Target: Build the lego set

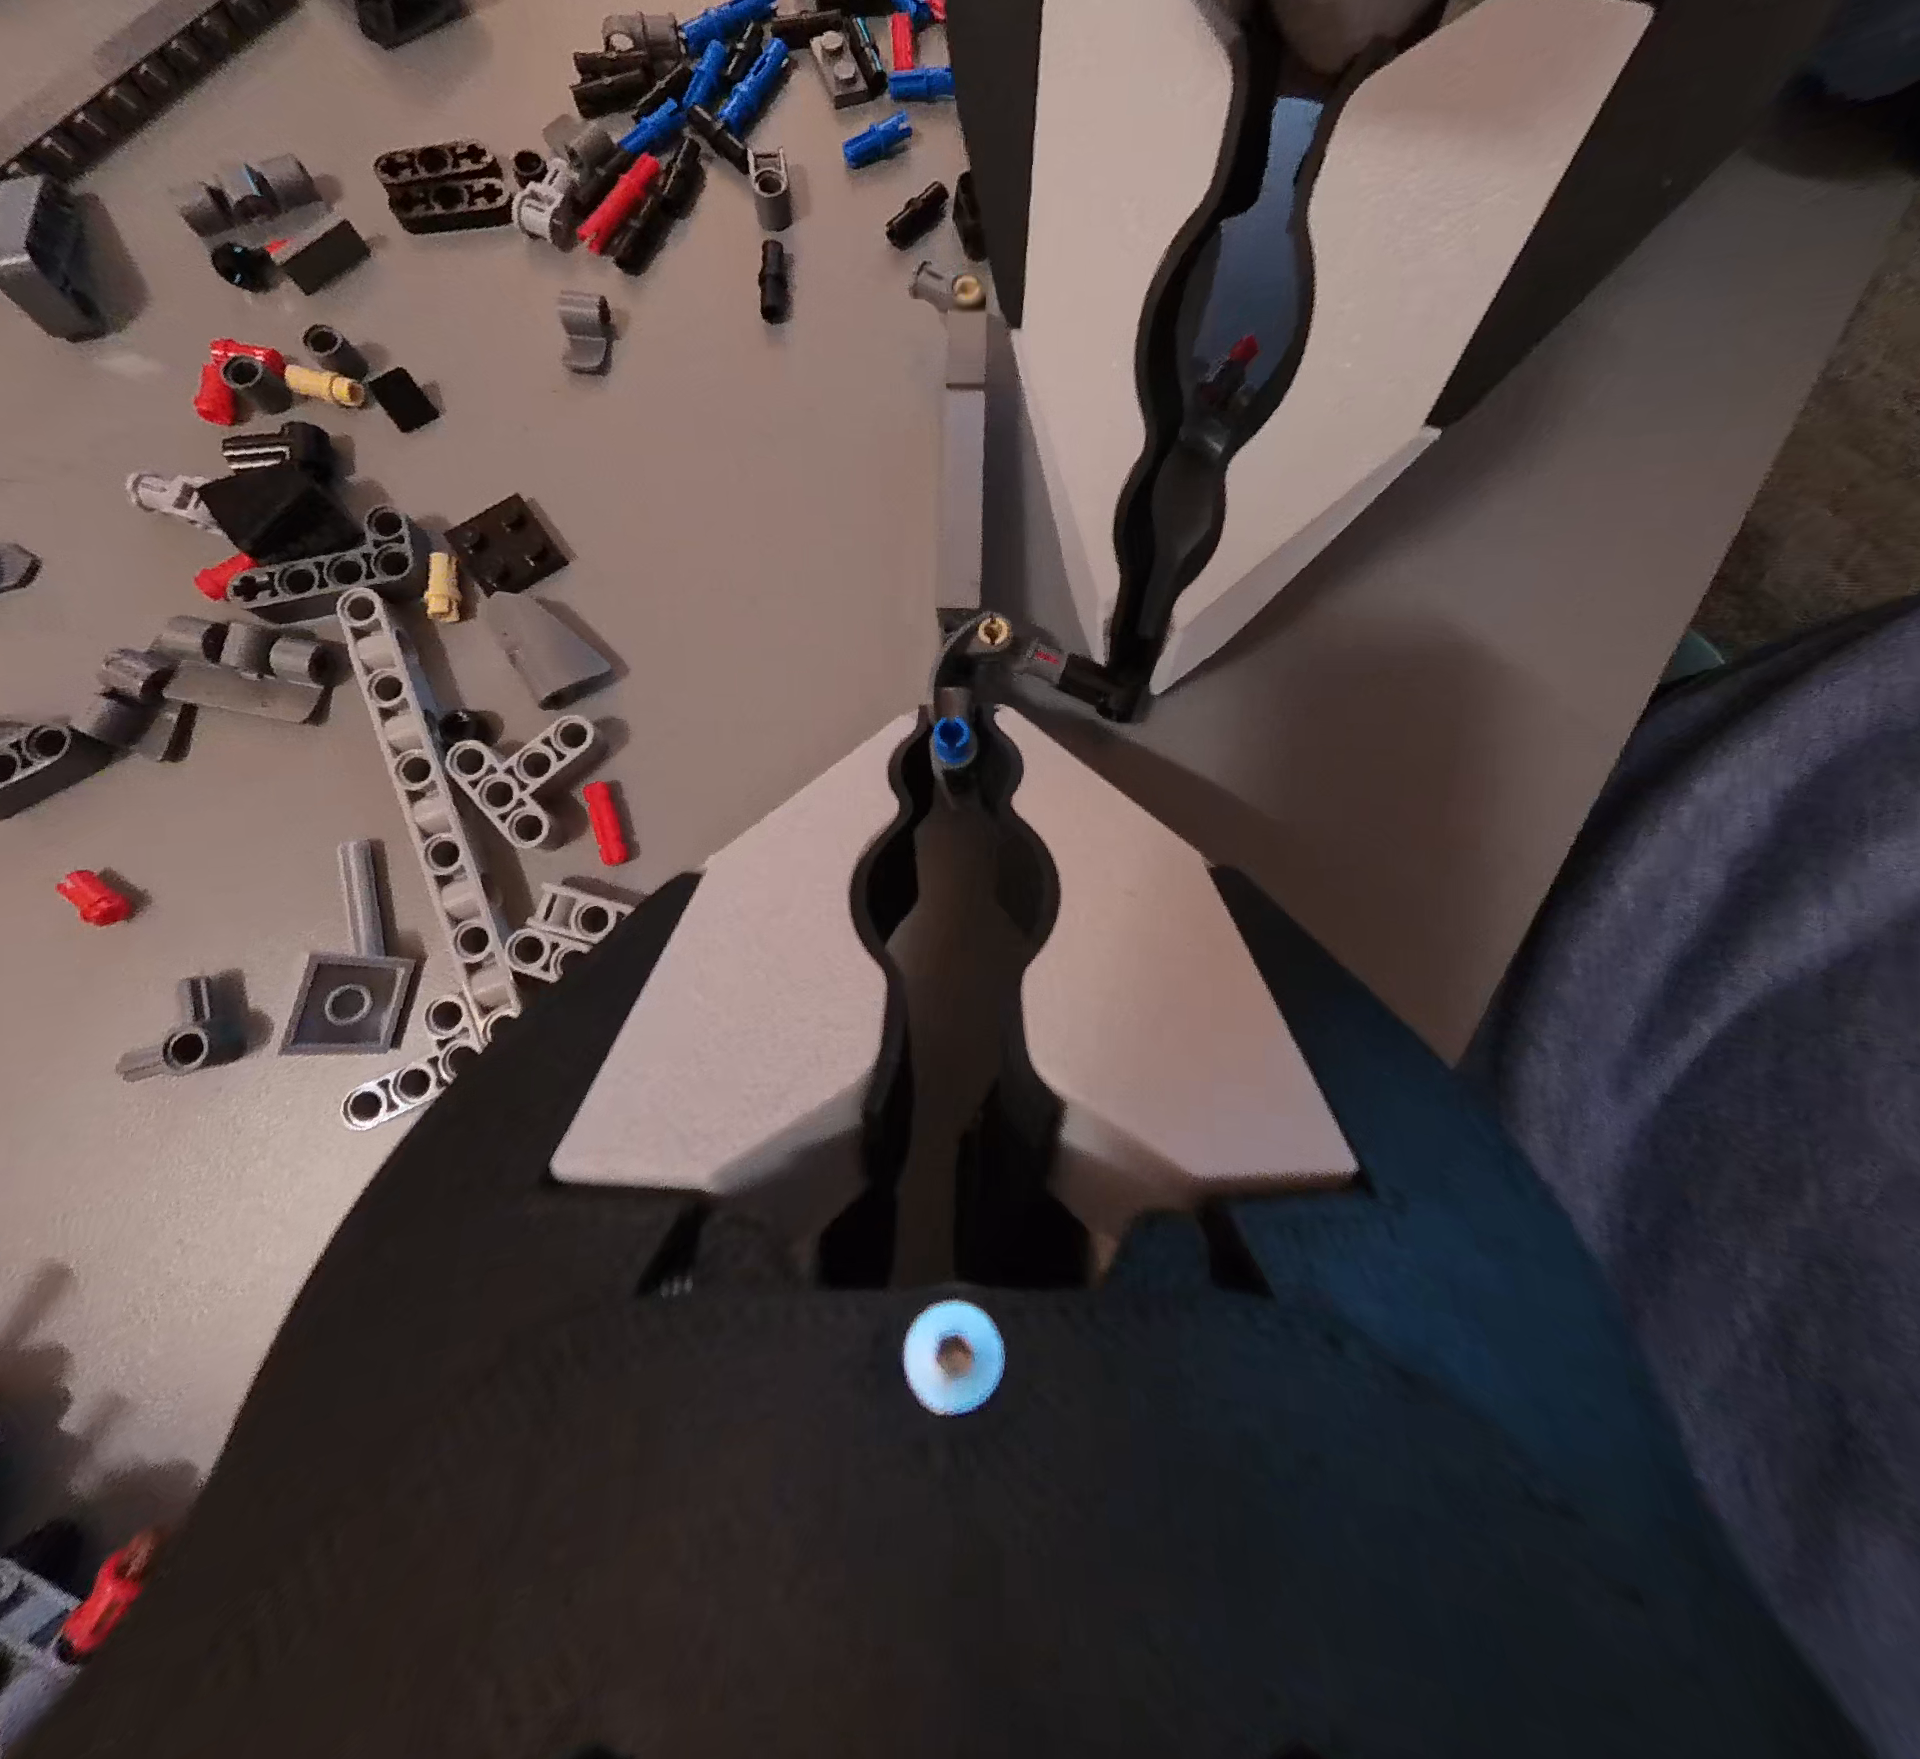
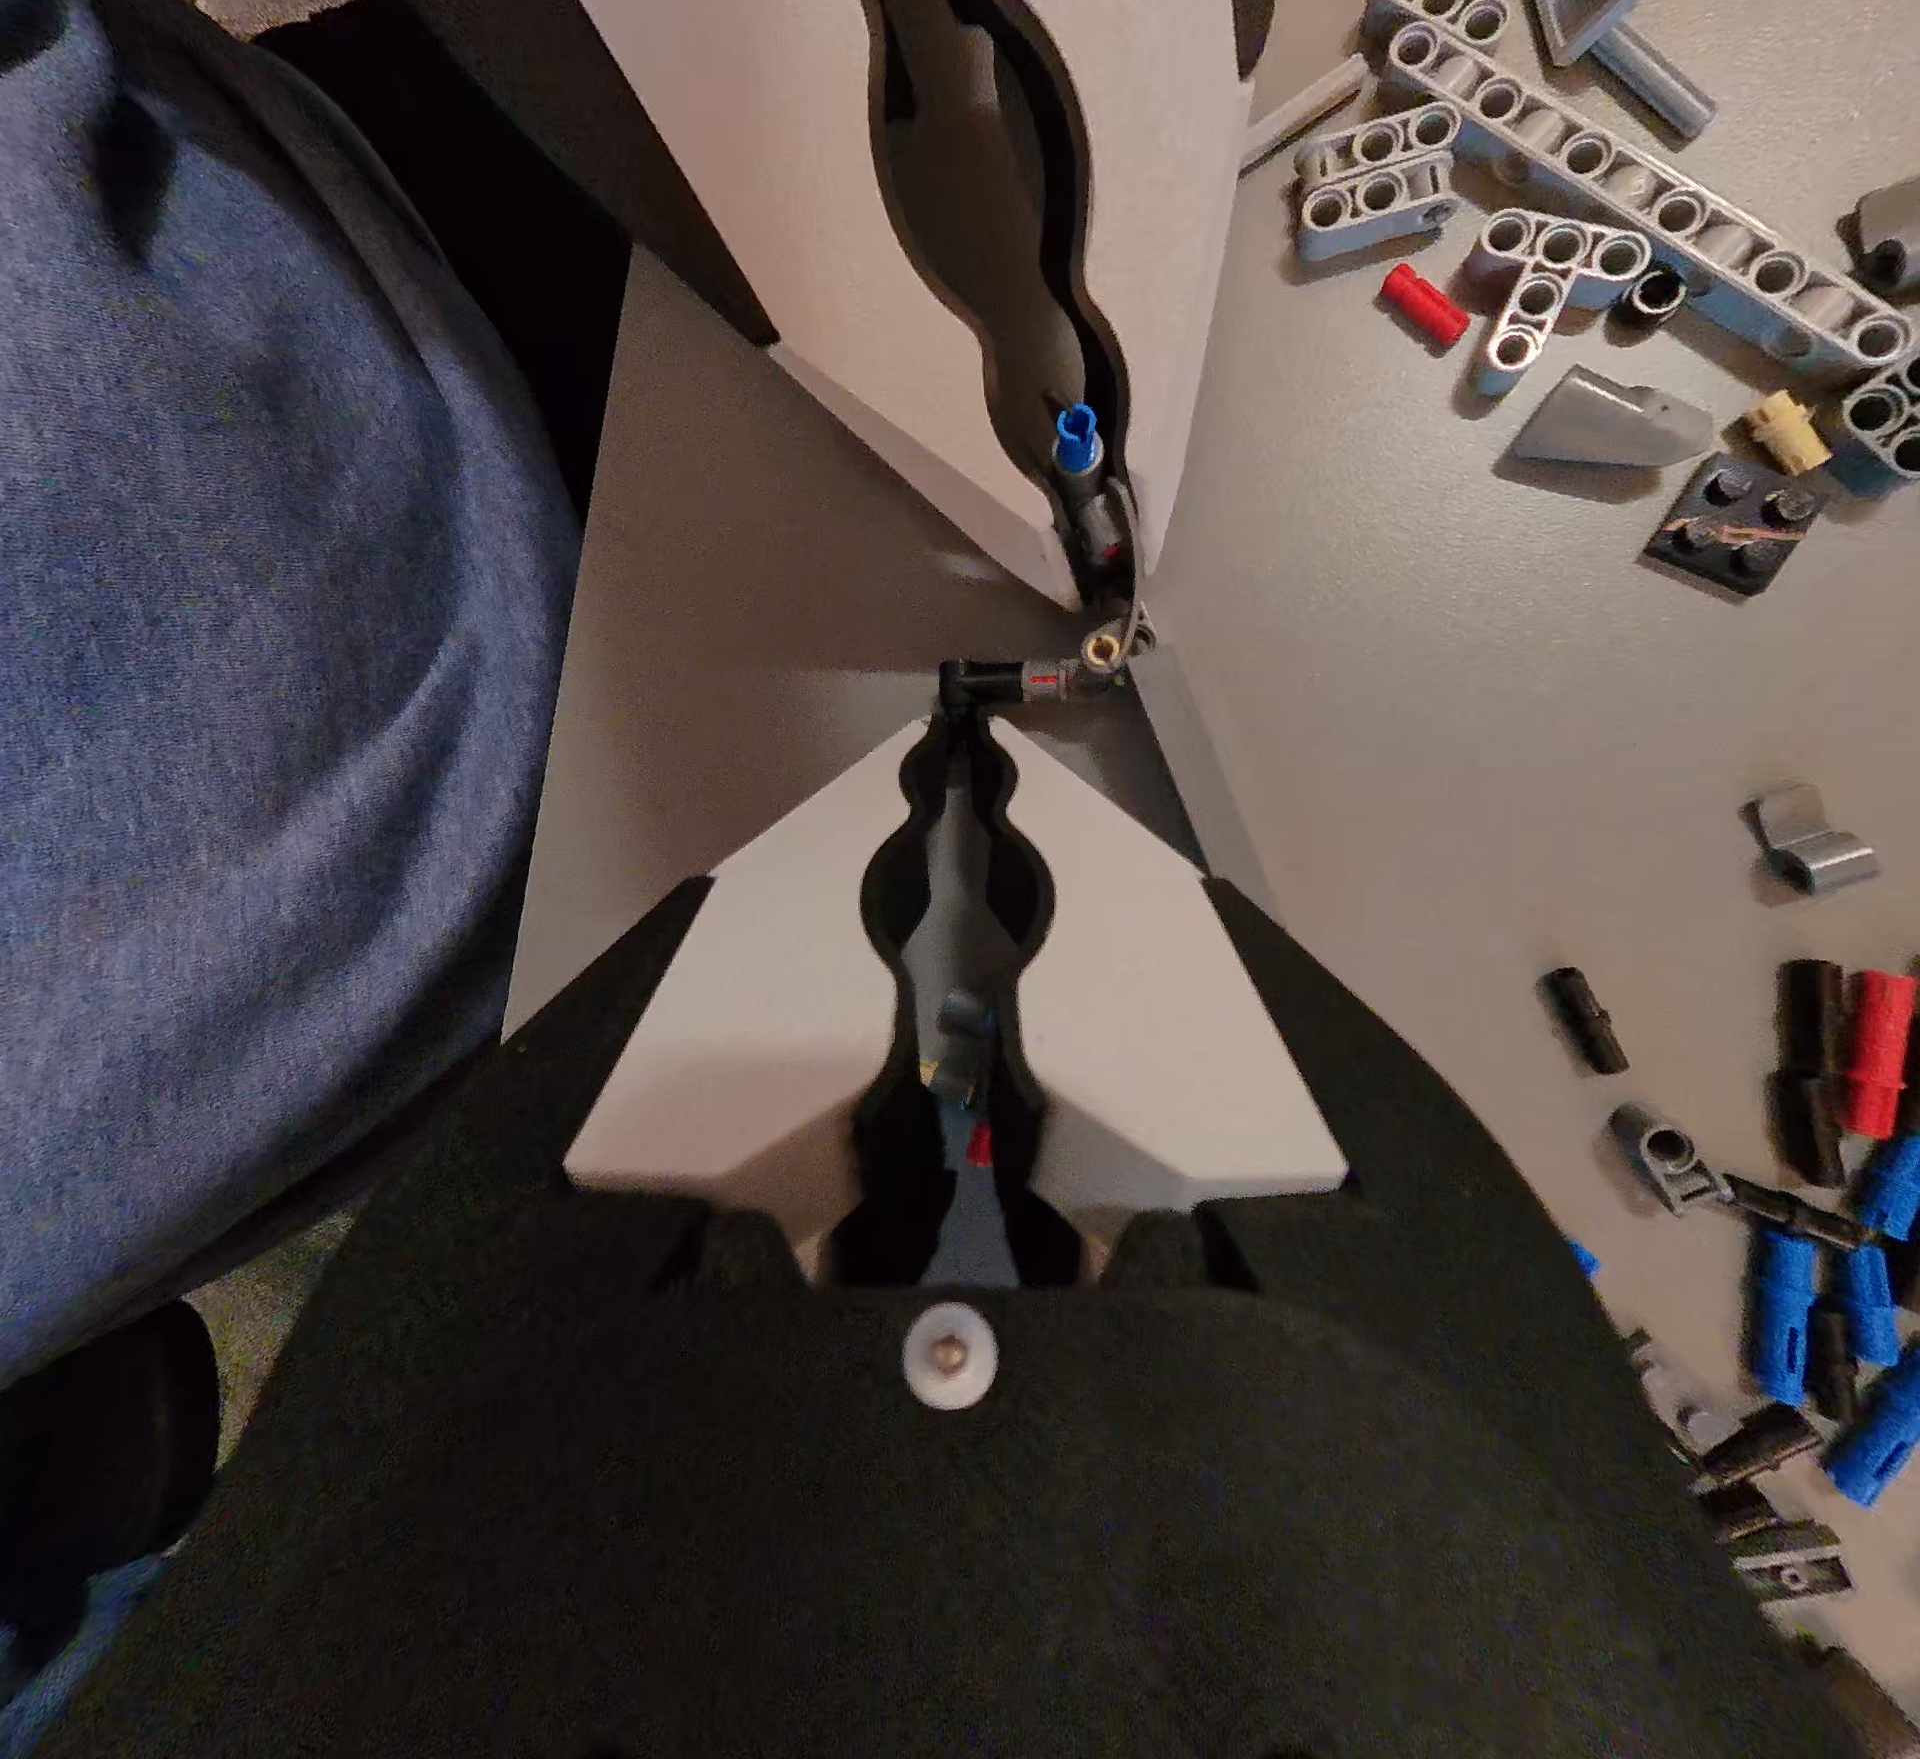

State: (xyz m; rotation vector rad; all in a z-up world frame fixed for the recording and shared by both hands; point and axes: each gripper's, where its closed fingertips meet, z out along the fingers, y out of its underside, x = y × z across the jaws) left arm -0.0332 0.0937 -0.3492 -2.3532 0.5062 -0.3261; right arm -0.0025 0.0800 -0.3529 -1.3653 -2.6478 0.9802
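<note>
Small grey-and-black lego assembly with a blue pin [image 1: 982, 670] sits pinched between both: left gripper [image 1: 954, 733] clamps one end, right gripper [image 2: 961, 722] the other, above the grey desk [image 1: 727, 462].

It looked like a home hobby spot: a plain grey table [image 1: 727, 483] strewn with loose toy building pieces [image 1: 665, 109], carpet [image 1: 1808, 504] beyond its edge, and a person's blue-clad lap [image 2: 239, 514] close against it.
</note>
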